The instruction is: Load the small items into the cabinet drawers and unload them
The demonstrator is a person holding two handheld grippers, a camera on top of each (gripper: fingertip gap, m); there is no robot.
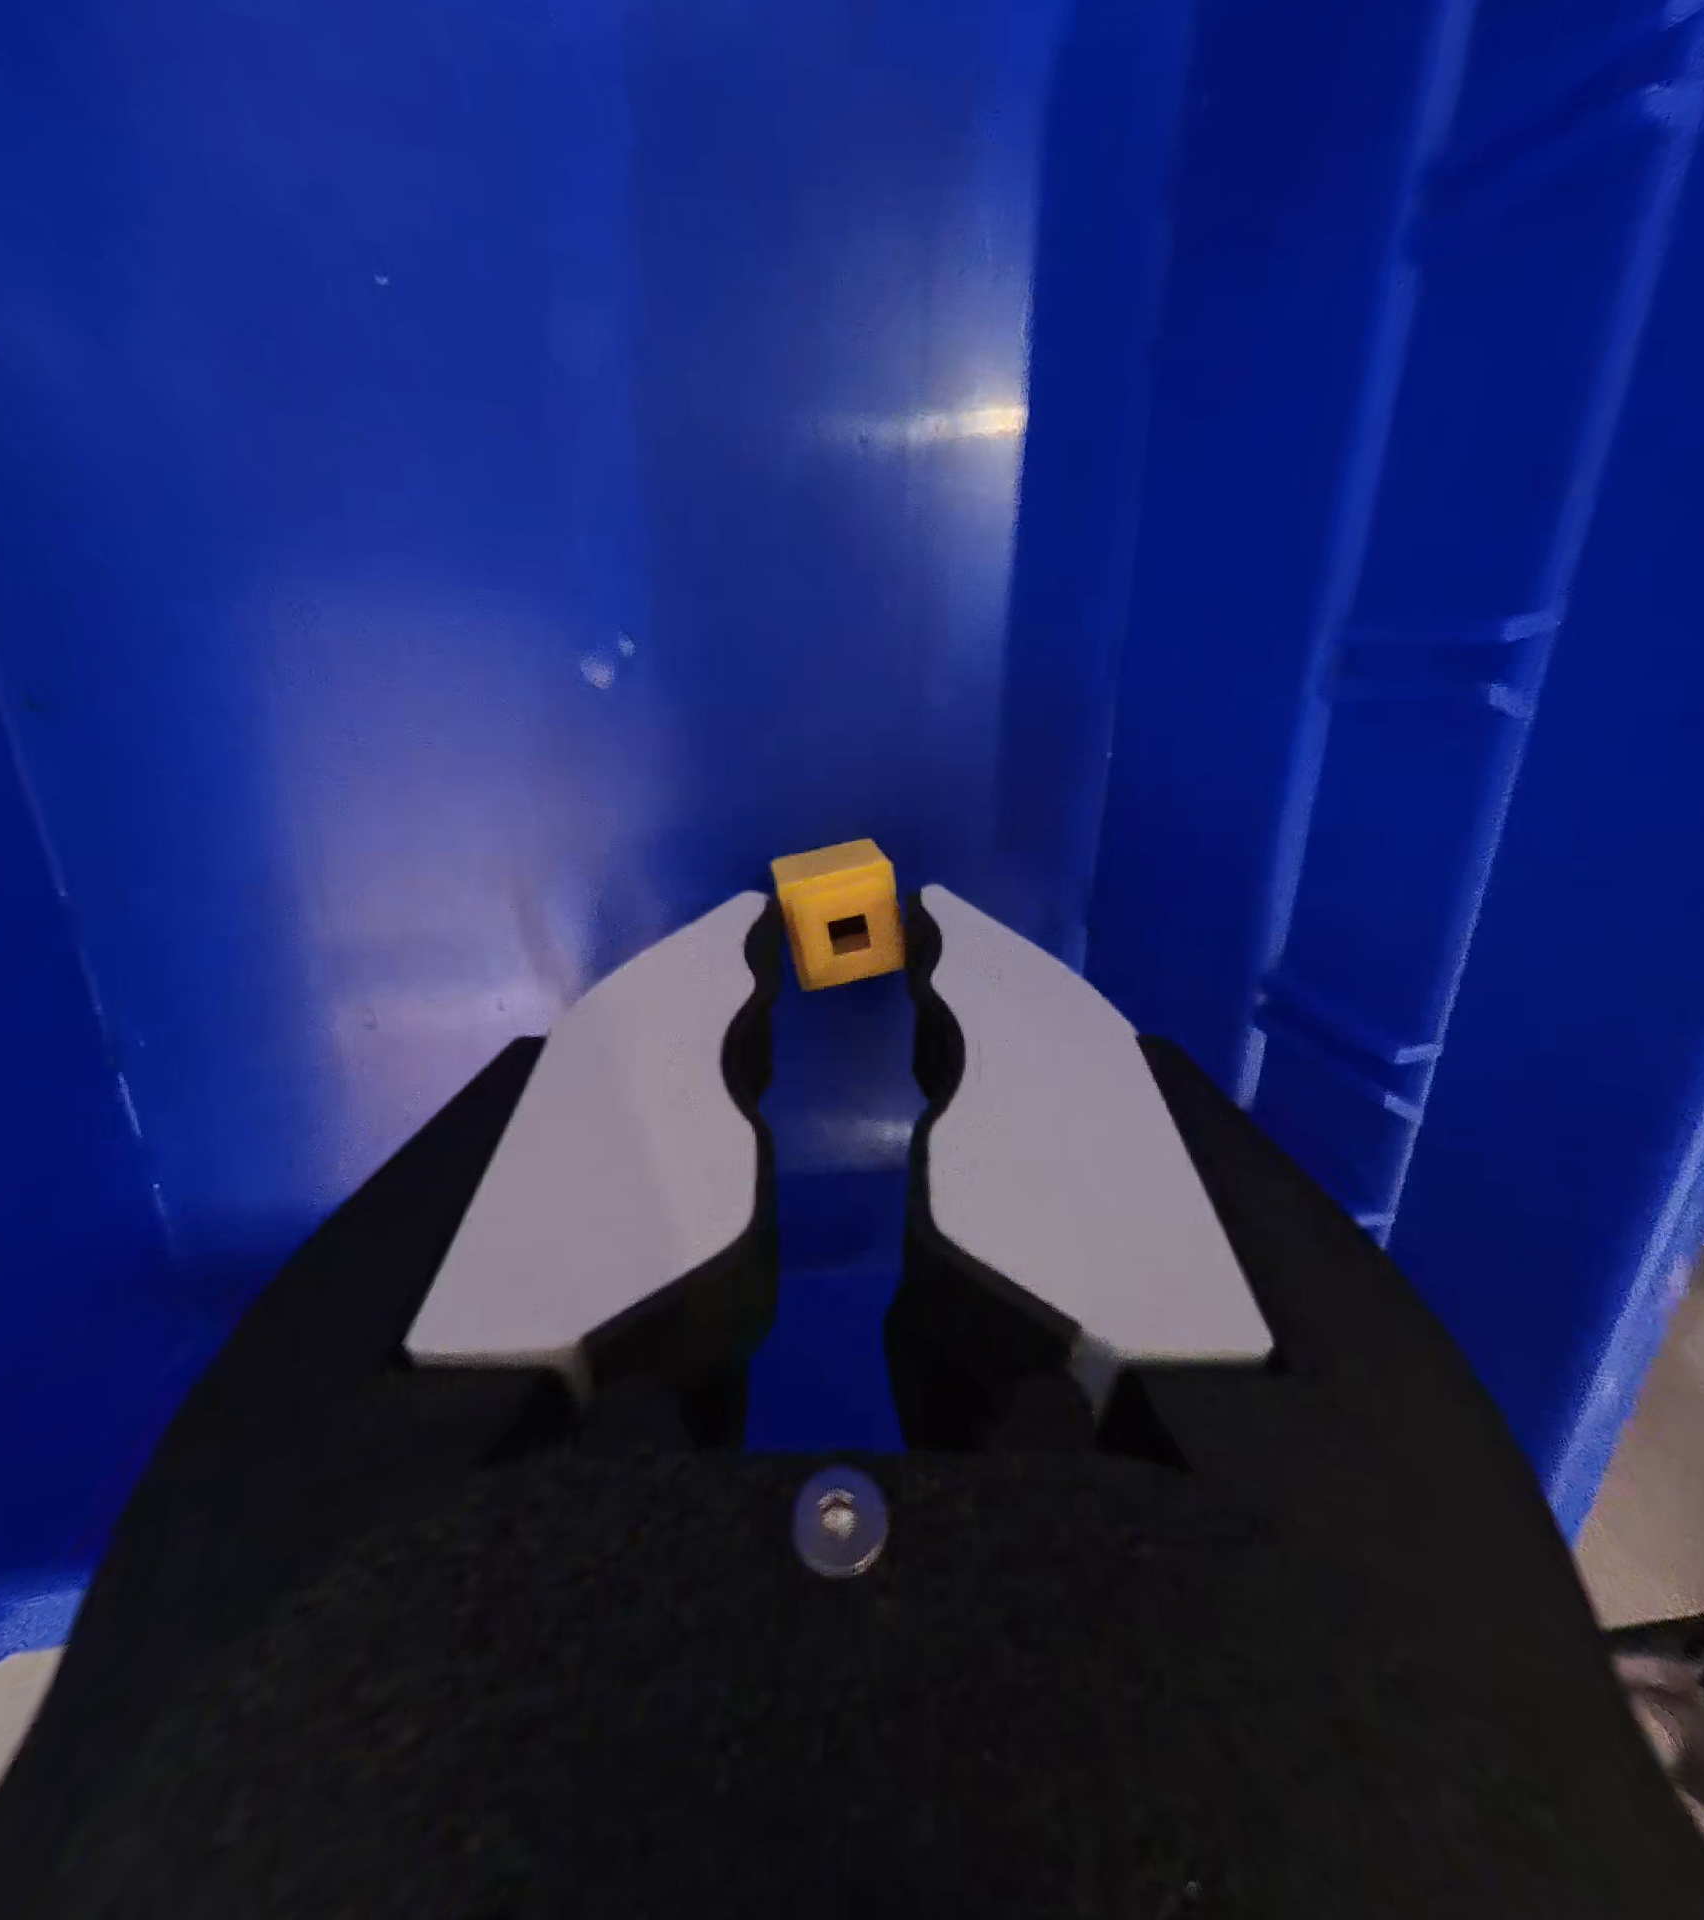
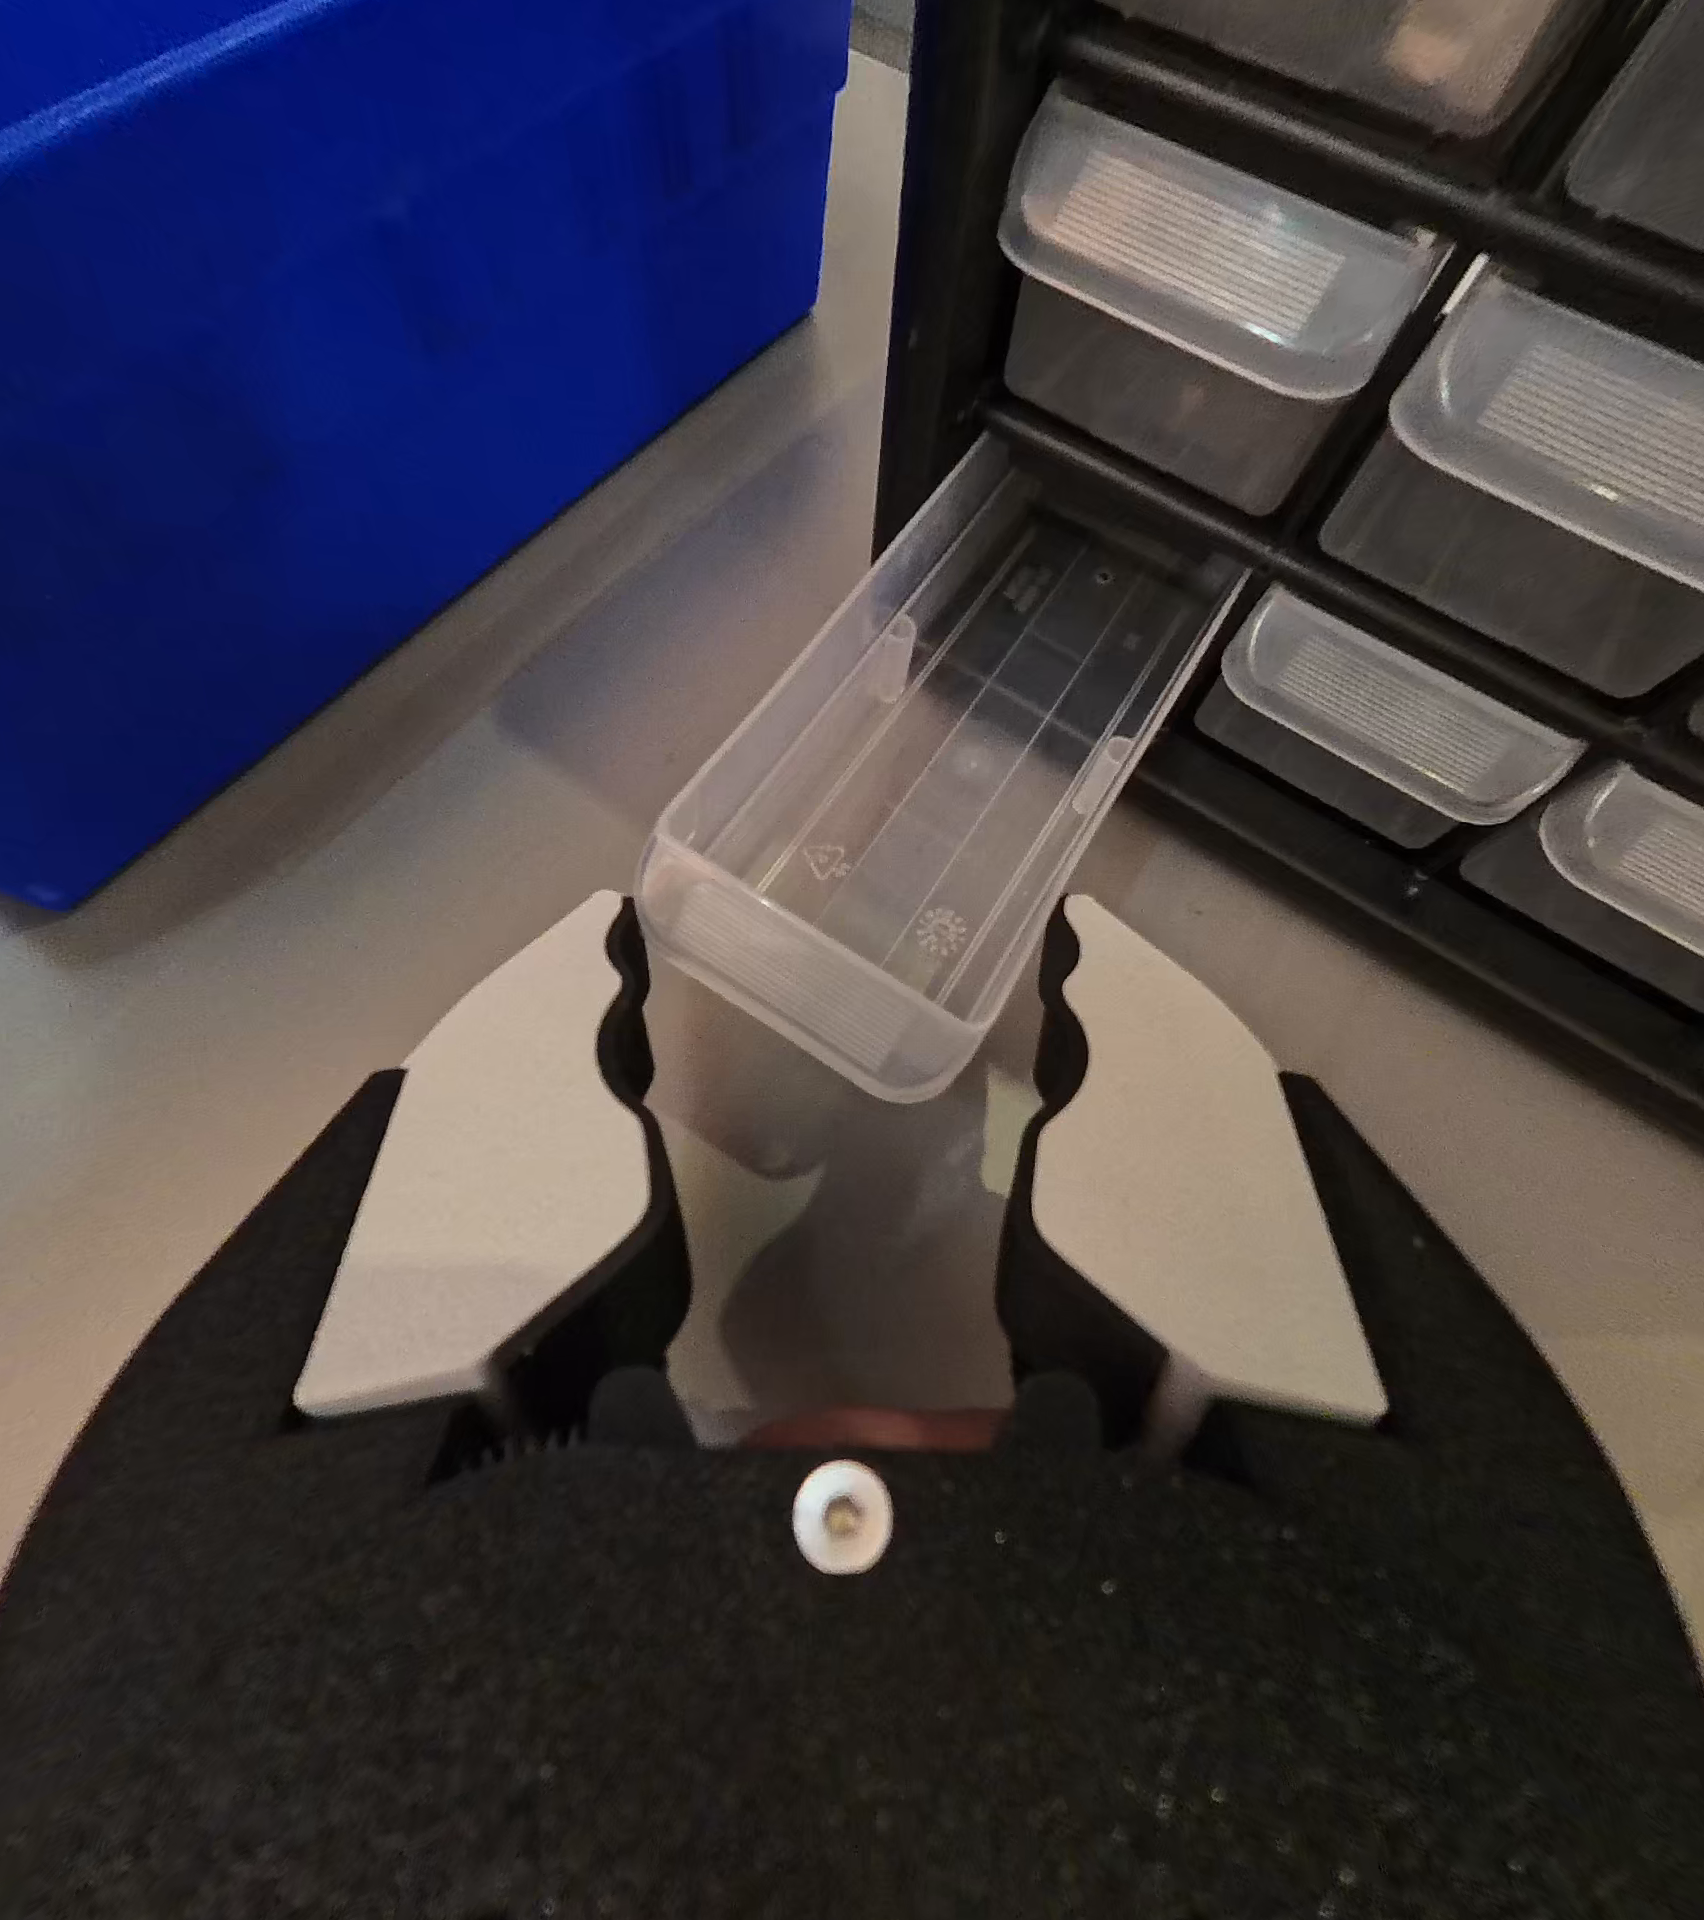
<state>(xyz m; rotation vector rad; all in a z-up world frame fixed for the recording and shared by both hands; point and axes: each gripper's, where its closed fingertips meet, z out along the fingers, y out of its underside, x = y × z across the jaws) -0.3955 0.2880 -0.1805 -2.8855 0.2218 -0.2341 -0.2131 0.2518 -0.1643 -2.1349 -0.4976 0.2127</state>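
A little yellow cube (image 1: 837,928) with a square hole in its near face sits between the tips of the left tongs (image 1: 843,935). The tongs are nearly shut and seem to pinch it on both sides. Their fingers (image 1: 619,1143) are smooth and grey on top, with wavy black pads inside. Behind the cube is the shiny inside of a blue plastic bin (image 1: 412,520), with ribbed walls on the right. In the right wrist view, a clear plastic drawer (image 2: 858,831) is pulled far out of the bottom left slot of a black cabinet (image 2: 941,312). It tips down a bit and looks empty. The right tongs (image 2: 843,956) are wide open and hold nothing. Their tips sit just beside the drawer's ridged front lip, one on each side. The other drawers (image 2: 1212,281) are clear, have ridged lips and are pushed in. The blue bin stands at the far left on the smooth grey bench (image 2: 152,1039).
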